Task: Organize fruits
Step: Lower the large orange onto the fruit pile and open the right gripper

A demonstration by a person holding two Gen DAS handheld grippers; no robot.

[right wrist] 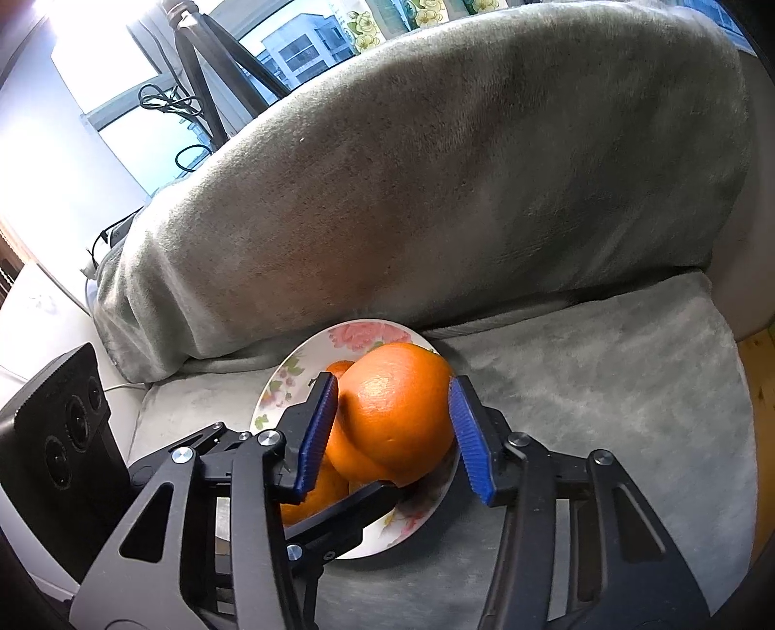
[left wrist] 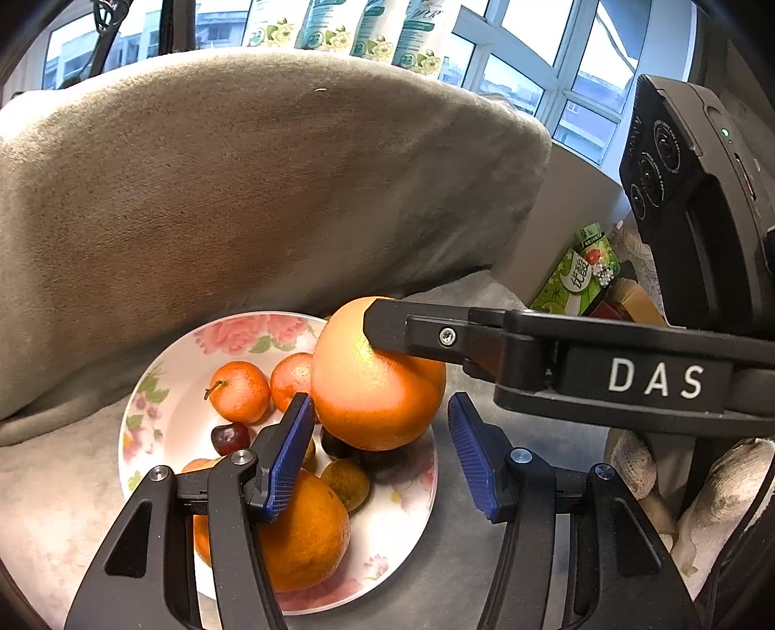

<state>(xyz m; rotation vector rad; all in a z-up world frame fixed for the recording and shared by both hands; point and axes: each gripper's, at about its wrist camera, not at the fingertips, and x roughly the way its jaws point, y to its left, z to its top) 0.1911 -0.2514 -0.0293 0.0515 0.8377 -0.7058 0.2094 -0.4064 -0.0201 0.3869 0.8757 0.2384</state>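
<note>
With the right tongs (right wrist: pixel 392 426) clamped on the big orange (right wrist: pixel 402 412) above the plate (right wrist: pixel 290 373), lower gently; the left tongs (left wrist: pixel 378 455) gape empty.

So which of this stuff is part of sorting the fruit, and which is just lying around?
Part of the job: big orange, plate, small oranges, dark cherries, right gripper.

Just lying around: grey blanket, green carton, packets on the windowsill.
</note>
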